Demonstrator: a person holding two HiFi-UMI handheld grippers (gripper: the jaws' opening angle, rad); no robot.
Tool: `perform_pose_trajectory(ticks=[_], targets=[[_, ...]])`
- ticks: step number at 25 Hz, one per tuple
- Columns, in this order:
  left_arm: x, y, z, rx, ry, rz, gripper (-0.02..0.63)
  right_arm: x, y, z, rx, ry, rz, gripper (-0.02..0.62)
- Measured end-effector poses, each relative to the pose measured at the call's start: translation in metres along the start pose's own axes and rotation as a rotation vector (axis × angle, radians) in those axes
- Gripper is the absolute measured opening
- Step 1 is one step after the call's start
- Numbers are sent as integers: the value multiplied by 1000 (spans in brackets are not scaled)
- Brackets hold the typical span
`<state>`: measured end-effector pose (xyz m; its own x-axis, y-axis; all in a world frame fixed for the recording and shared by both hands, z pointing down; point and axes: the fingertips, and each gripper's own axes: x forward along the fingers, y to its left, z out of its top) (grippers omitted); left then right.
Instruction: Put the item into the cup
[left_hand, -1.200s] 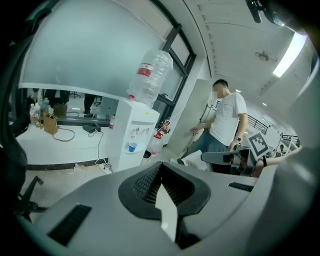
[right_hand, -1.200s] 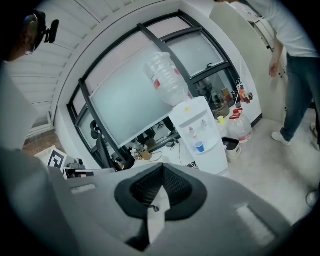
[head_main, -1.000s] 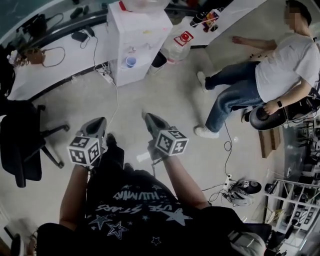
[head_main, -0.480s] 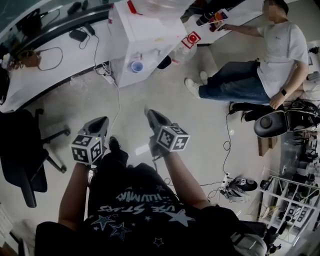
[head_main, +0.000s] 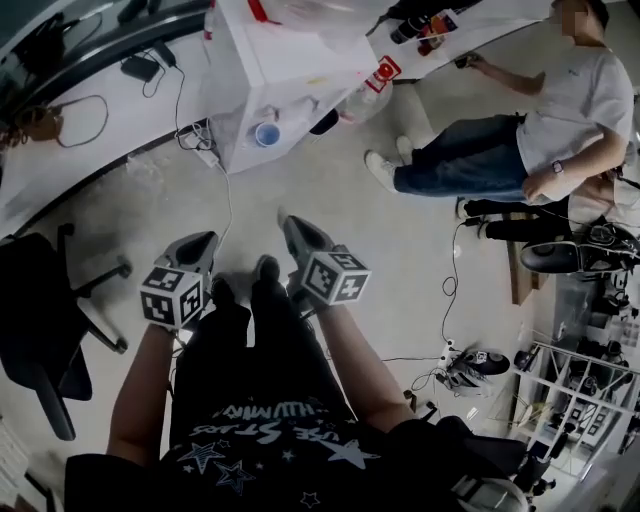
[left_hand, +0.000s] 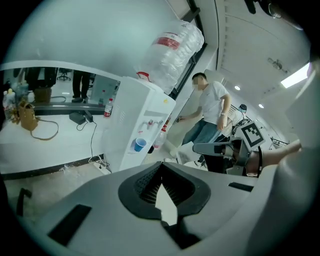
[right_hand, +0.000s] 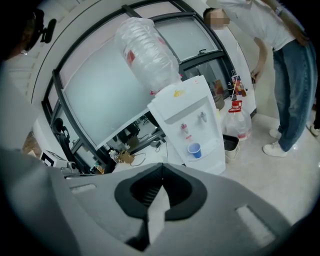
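The person stood on the open floor (head_main: 330, 200) facing a white water dispenser (head_main: 280, 70), with both grippers carried low and pointed forward at it. By the look of it this was an approach, not handling. The blue cup (right_hand: 194, 150), the target of the task, sat in the dispenser's recess under the taps, well apart from either tool. It was upright with its mouth open, so it was ready to receive something from above.

The left gripper (left_hand: 160, 166) had its jaws closed tip to tip. Only a pale wedge showed between the ribbed pads, and nothing could be made out as gripped there. The right gripper (right_hand: 161, 169) was the same, with its tips together and no object discernible between them.

The item to be dropped in could not be picked out in any view. A judgement from this was that the task had not started, because an item would have to be found and grasped first. Another person (head_main: 560, 110) was off to the right near a desk and clear of the path.
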<state>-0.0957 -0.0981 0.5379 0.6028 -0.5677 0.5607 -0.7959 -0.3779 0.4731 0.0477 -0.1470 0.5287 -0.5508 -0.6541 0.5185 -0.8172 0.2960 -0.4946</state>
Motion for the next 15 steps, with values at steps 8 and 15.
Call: perform_pose_trajectory(ticks=[8, 15], targets=[[46, 20, 6, -19, 0, 41, 6, 44, -40, 0, 51, 2, 8, 0], [93, 33, 20, -26, -8, 81, 6, 83, -72, 21, 74, 0, 34, 0]])
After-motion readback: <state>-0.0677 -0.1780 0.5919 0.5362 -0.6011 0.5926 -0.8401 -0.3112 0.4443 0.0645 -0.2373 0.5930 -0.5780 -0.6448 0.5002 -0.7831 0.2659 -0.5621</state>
